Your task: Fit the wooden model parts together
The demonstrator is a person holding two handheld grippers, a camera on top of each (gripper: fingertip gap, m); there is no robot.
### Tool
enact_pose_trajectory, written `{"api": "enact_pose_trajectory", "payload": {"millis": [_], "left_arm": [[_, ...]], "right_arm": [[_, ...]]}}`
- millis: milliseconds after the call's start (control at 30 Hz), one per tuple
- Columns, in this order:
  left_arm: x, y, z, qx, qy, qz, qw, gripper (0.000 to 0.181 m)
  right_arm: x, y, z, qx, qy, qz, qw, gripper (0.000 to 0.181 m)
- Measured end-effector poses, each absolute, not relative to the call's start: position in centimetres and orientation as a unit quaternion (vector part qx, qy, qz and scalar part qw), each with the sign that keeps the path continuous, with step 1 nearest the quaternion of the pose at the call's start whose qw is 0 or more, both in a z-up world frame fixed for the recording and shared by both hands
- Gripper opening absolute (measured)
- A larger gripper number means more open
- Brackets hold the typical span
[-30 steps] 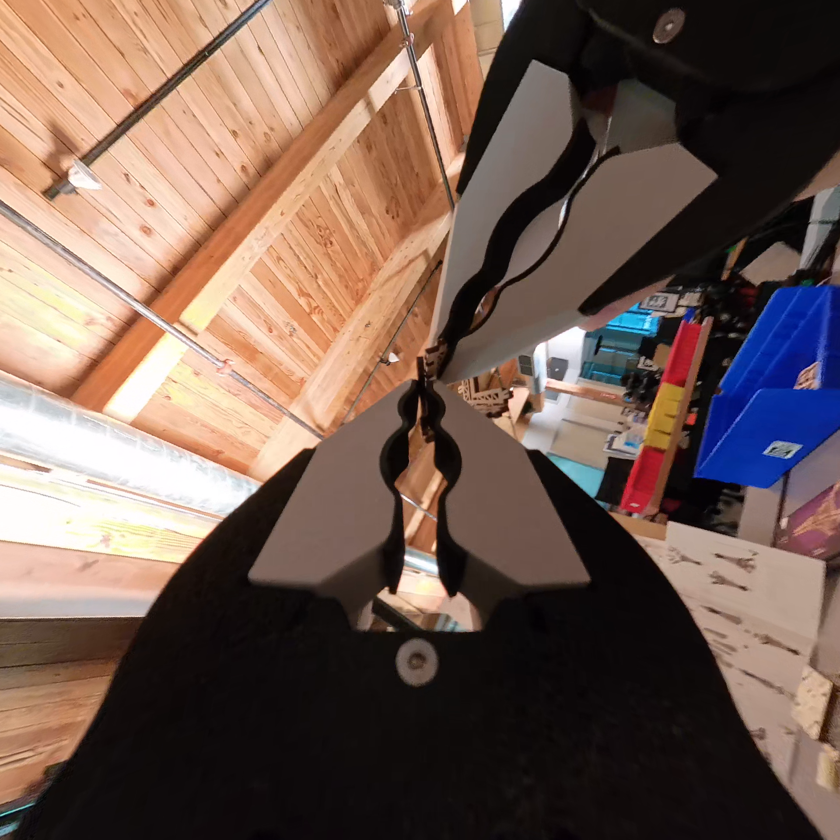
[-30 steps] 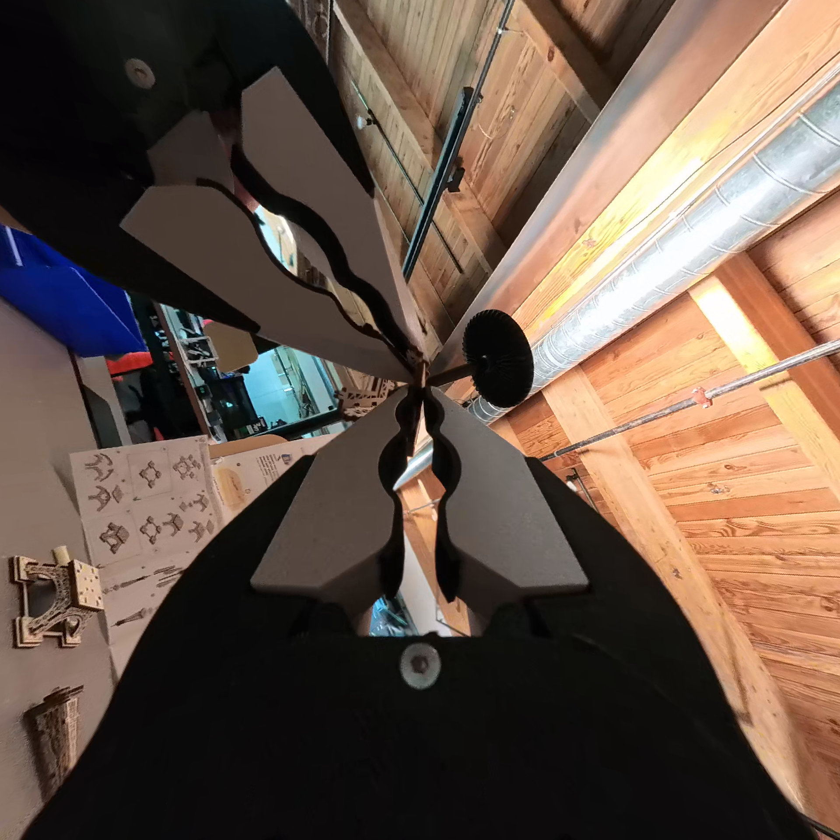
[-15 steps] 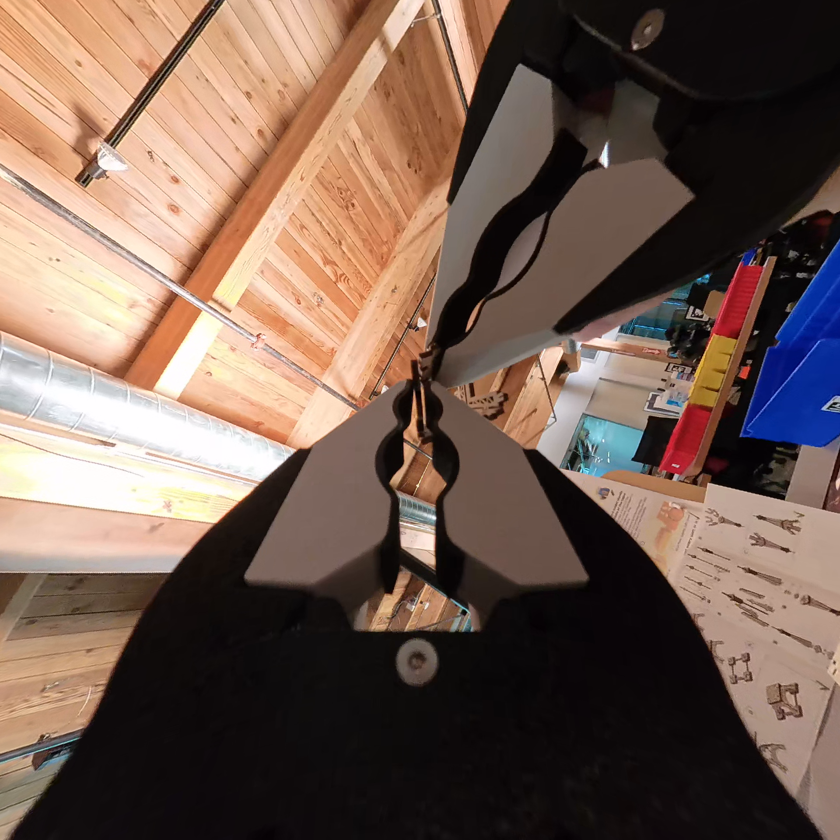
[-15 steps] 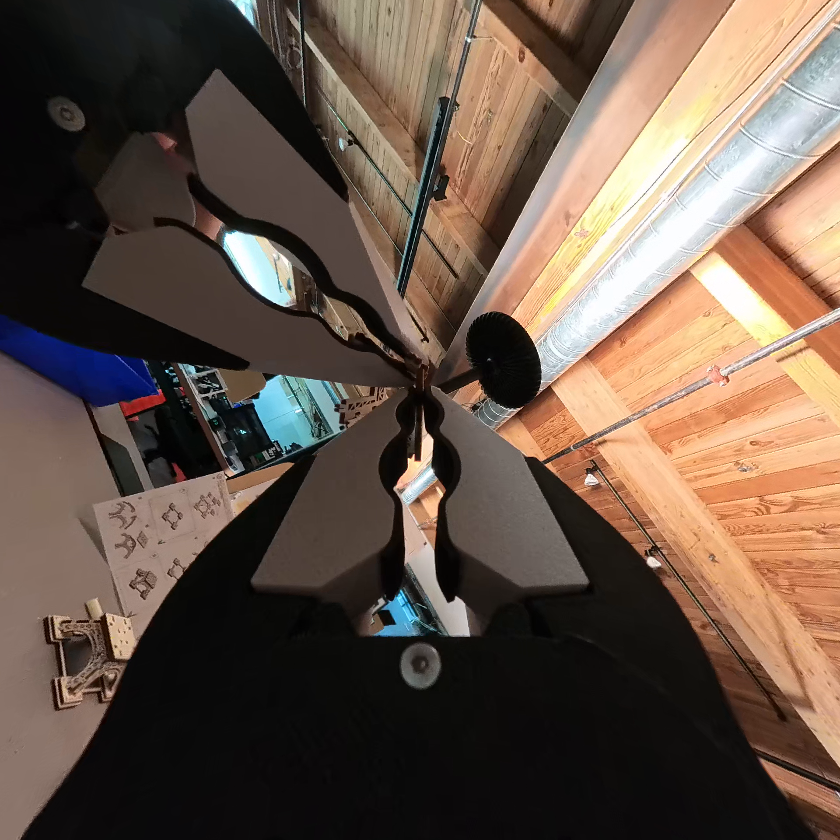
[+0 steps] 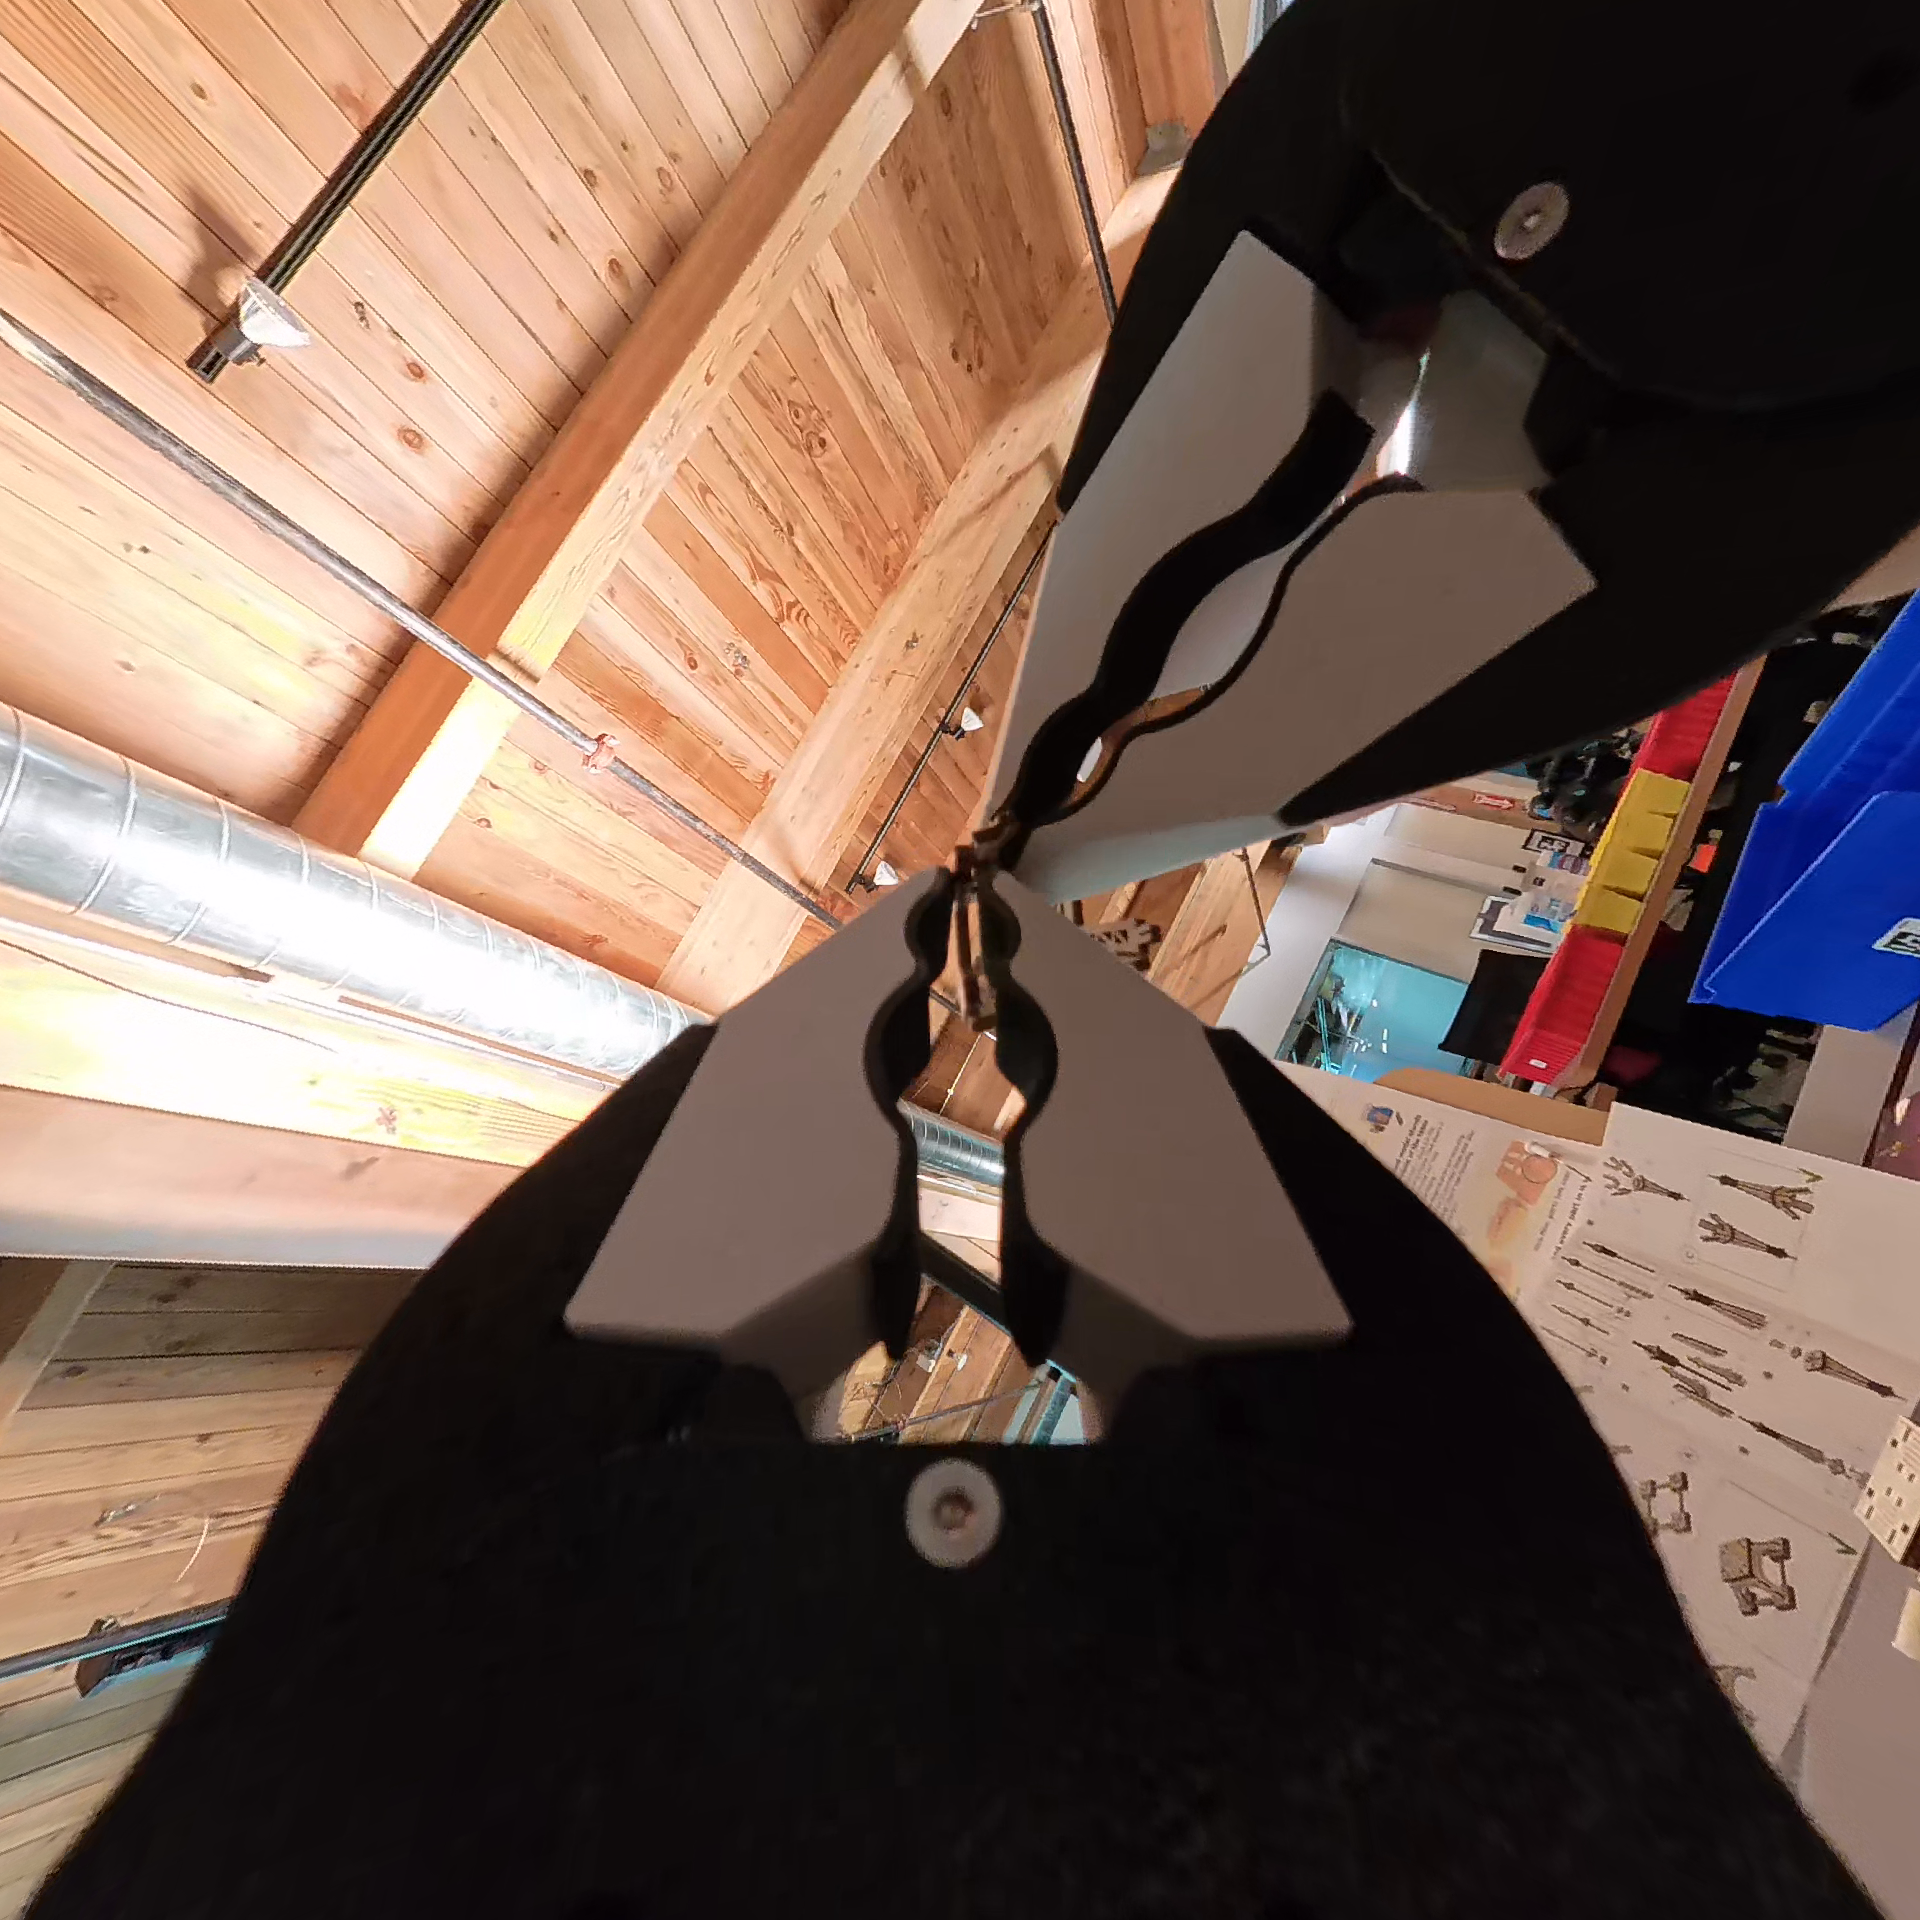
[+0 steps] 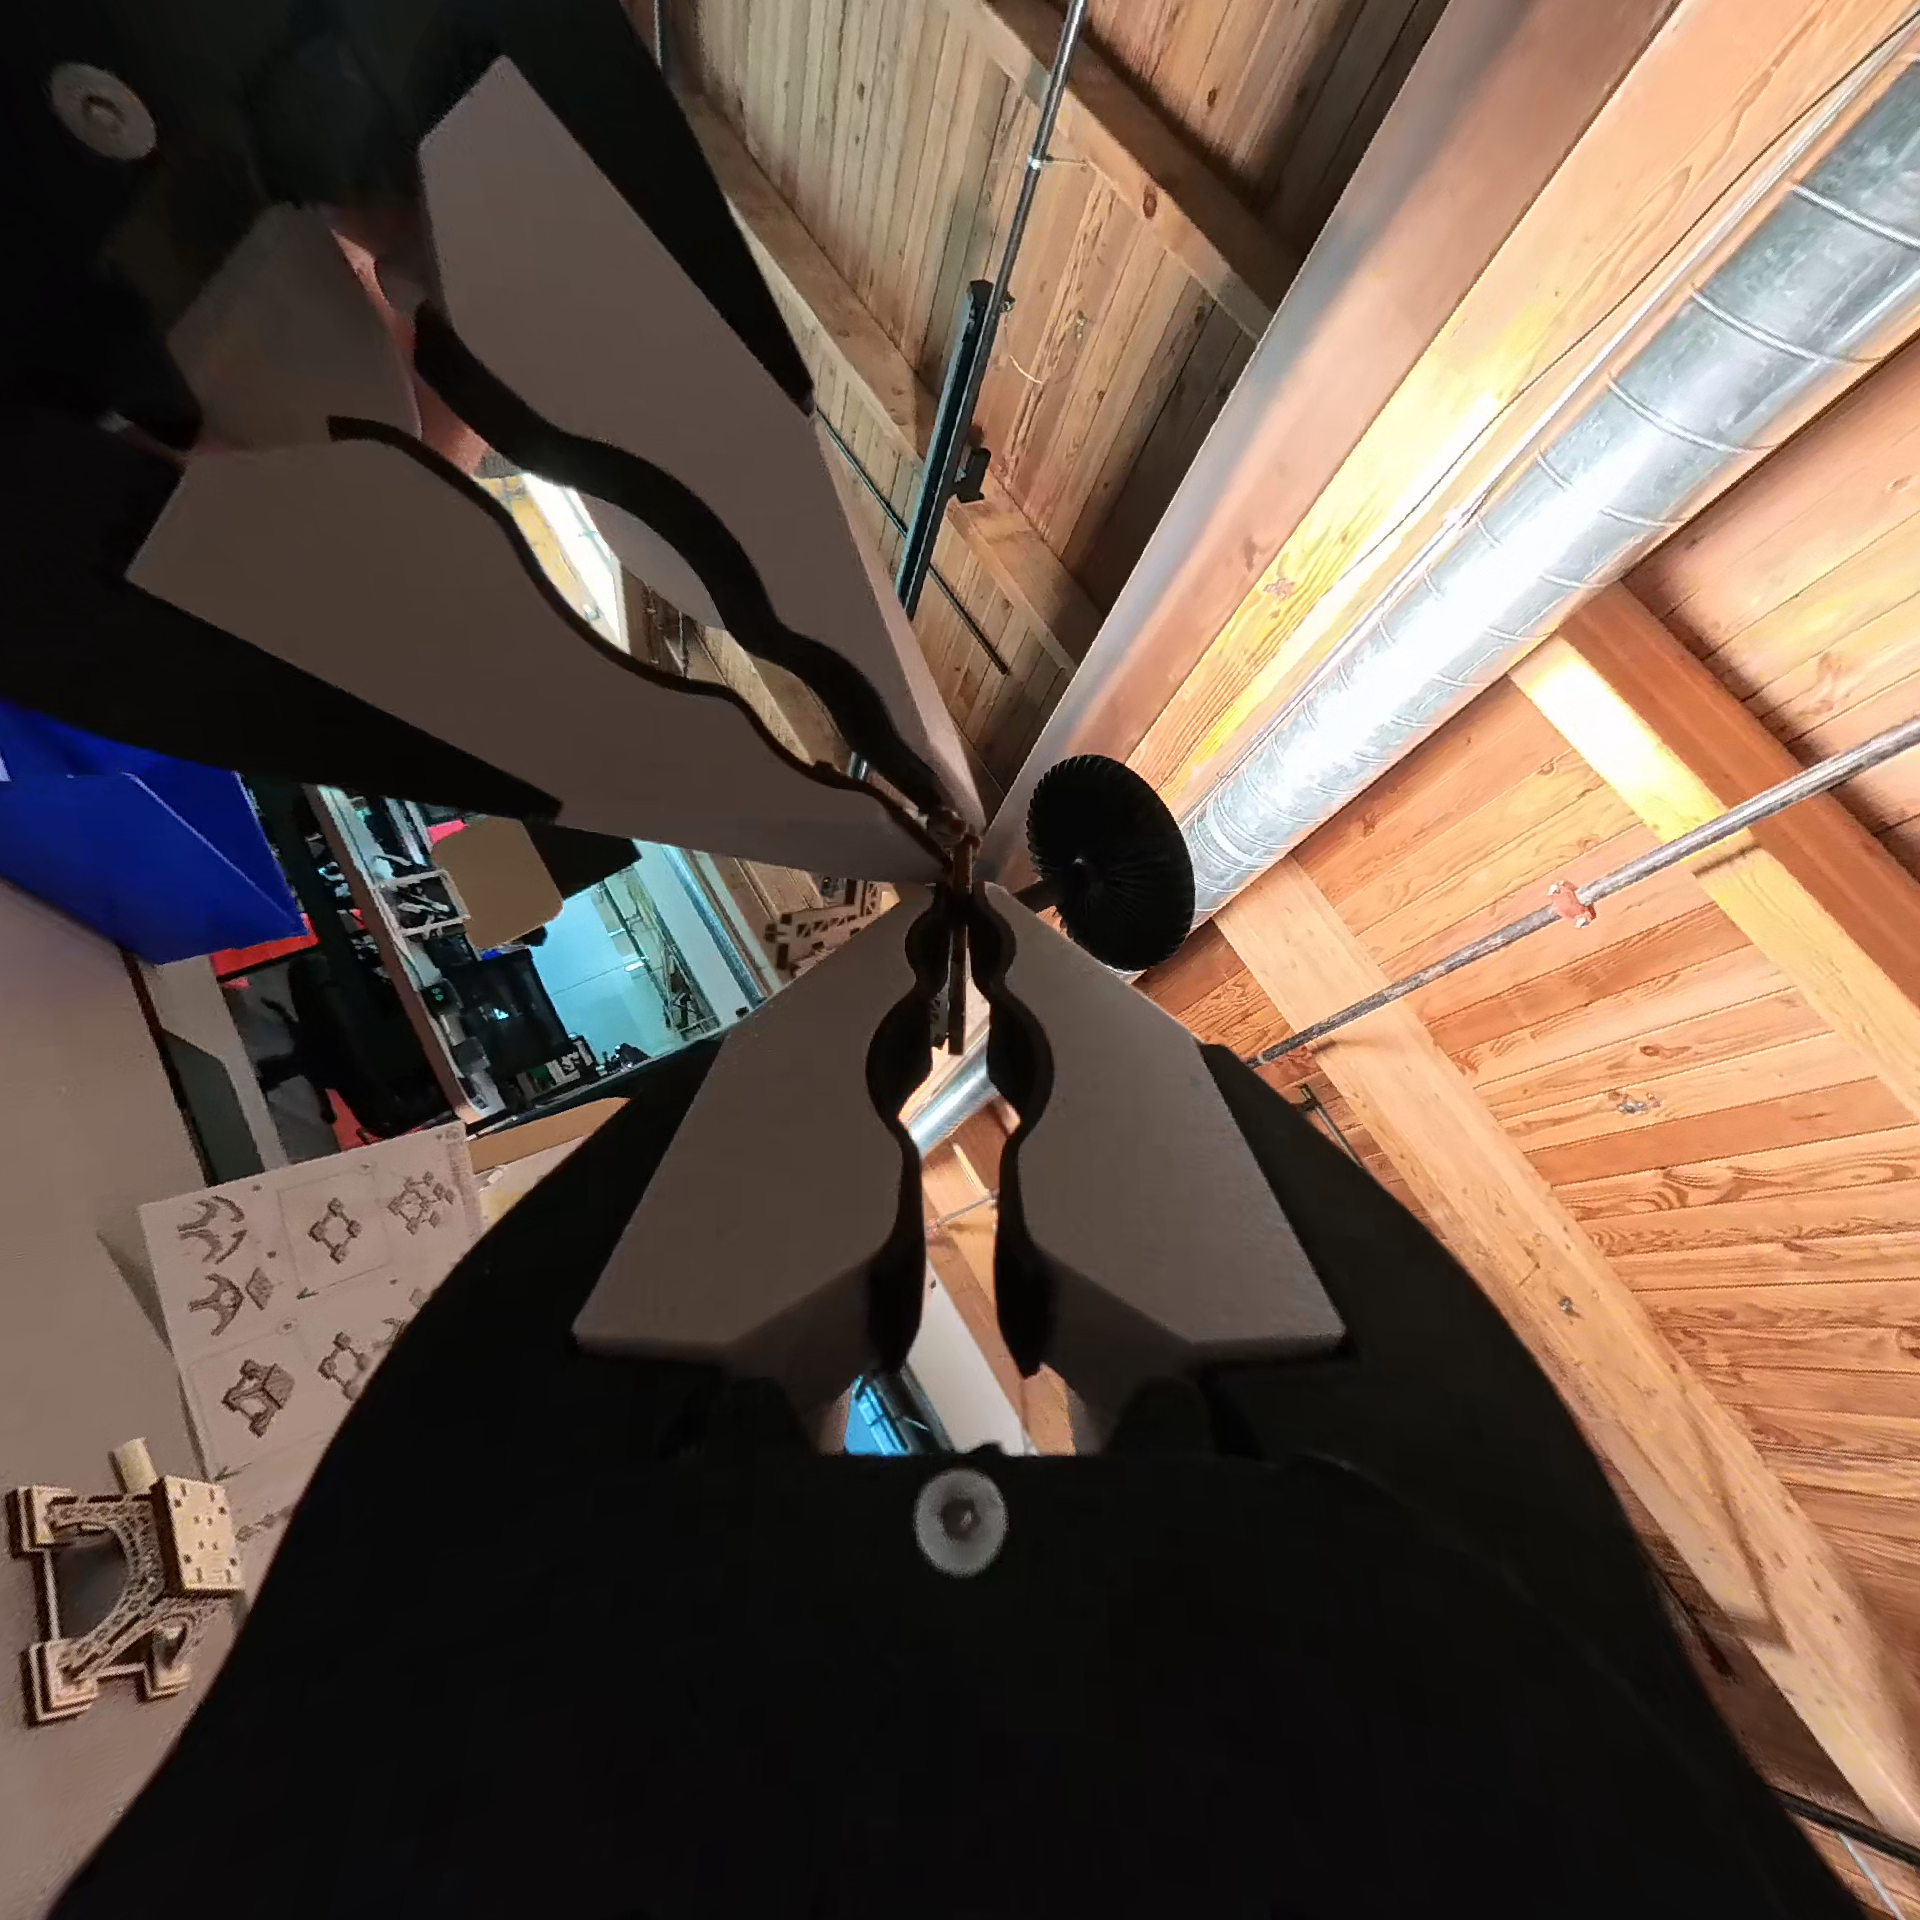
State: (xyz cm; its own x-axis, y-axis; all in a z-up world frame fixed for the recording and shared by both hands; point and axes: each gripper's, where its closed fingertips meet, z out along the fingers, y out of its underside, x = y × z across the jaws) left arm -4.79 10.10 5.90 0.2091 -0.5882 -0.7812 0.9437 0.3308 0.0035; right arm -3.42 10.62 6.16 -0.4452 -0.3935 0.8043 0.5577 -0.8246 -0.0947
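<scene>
The left gripper (image 5: 975, 902), a pair of grey wavy-edged fingers on a black body, is clenched on a thin flat laser-cut wooden strip (image 5: 975, 961) that stands edge-on between its tips, raised high against the pine-plank ceiling (image 5: 582, 436). The right gripper (image 5: 1003, 836), of the same grey and black build, comes in from the upper right of the left wrist view and pinches a second small brown wooden piece (image 5: 989, 834) at its very tip. The two pieces meet tip to tip, touching just where the two sets of fingers come together.

From the right wrist view the right gripper (image 6: 961, 896) grips its own dark wooden sliver (image 6: 954, 977) edge-on, and the left gripper (image 6: 951, 826) reaches in from the upper left, its tips right against it.

Compared with a second ago, both grips have stayed closed on the same parts and the joint sits in the same spot between the tips. The views have swung: the silver ribbed air duct (image 5: 312, 914) now lies higher in the left view, and the white instruction sheet printed with part drawings (image 5: 1704, 1309) shows more fully at lower right. In the right view the black round finned lamp (image 6: 1110, 868) remains just right of the tips, and the partly built wooden tower base (image 6: 114, 1579) rests on the grey tabletop (image 6: 73, 1143) at lower left
</scene>
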Motion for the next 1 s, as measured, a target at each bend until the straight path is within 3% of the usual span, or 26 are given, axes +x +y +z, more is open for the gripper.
{"api": "enact_pose_trajectory", "payload": {"millis": [200, 467, 633, 1000], "left_arm": [[-4.5, 10.3, 6.1, 0.239, 0.366, -0.526, 0.73, 0.0], [-4.5, 10.8, 6.5, 0.236, 0.351, -0.525, 0.739, 0.0], [-4.6, 10.5, 6.2, 0.244, 0.359, -0.527, 0.731, 0.0], [-3.9, 10.1, 5.7, 0.253, 0.399, -0.507, 0.721, 0.0]], "right_arm": [[-3.4, 10.8, 6.1, -0.455, -0.098, -0.834, 0.297, 0.001], [-4.3, 11.4, 5.9, -0.46, -0.125, -0.821, 0.314, 0.017], [-4.3, 11.2, 6.1, -0.444, -0.128, -0.838, 0.29, 0.0], [-3.6, 10.9, 5.5, -0.469, -0.138, -0.838, 0.243, 0.0]]}}
